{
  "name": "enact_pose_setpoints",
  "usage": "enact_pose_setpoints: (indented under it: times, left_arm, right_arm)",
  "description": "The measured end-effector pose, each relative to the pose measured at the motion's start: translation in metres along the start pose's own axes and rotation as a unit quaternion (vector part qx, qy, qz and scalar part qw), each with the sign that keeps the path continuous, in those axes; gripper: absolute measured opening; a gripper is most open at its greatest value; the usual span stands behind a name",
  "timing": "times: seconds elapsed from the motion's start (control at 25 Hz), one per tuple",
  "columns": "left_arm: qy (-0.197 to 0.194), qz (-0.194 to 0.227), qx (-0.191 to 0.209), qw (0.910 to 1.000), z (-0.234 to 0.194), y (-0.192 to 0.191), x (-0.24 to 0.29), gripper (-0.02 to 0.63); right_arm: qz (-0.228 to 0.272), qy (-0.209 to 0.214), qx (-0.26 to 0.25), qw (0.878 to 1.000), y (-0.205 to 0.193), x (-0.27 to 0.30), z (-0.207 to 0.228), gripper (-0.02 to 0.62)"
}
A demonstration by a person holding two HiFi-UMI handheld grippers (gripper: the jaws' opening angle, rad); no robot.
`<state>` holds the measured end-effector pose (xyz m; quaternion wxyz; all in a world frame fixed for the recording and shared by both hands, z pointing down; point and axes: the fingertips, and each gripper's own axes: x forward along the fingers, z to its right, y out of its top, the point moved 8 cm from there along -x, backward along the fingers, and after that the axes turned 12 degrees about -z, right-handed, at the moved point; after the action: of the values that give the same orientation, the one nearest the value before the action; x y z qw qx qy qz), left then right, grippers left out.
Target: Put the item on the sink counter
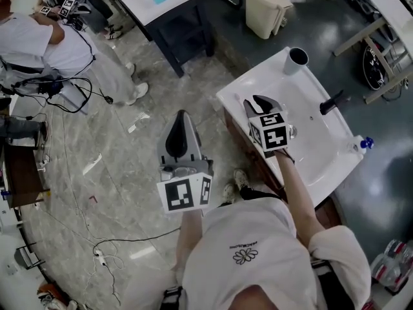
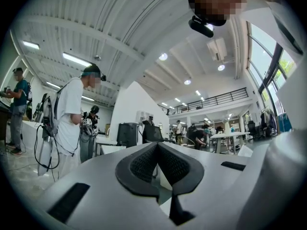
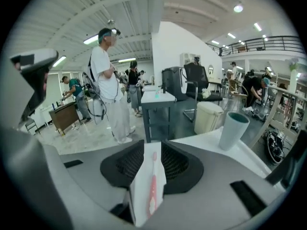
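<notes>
Your right gripper [image 3: 152, 163] is clamped on the toothbrush pack [image 3: 147, 188], which stands upright between its jaws over the sink counter [image 1: 253, 77]. Further along that counter stands the cup [image 3: 233, 130], its inside too dark to read. Your left gripper [image 2: 157, 151], pinched together on nothing, hangs beside the counter.

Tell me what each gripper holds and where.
Right gripper: a packaged pink toothbrush, pinched across the pack's flat faces. Left gripper: nothing, jaws shut.

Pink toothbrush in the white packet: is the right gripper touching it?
Touching. The right gripper view shows the right gripper shut on the white toothbrush packet, jaws against both faces.
</notes>
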<state>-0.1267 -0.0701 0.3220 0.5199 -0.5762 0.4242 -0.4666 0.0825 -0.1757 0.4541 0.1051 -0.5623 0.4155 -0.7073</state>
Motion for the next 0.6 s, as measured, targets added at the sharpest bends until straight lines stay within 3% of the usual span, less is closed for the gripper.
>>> enact_pose_setpoints:
  times: [0.24,0.44,0.6]
  left_arm:
    - [-0.004,0.022,0.004,0.9997,0.006,0.011,-0.015,0.015]
    - [-0.001,0.042,0.006,0.9991,0.011,0.021,-0.033,0.015]
    - [0.002,0.056,0.013,0.9984,0.009,0.030,-0.049,0.015]
  right_arm:
    - [0.159,-0.017,0.003,0.987,0.057,-0.084,-0.007,0.089]
    - [0.280,-0.028,0.000,0.960,0.080,-0.154,-0.020,0.037]
    - [0.345,-0.038,-0.011,0.938,0.082,-0.191,-0.039,0.021]
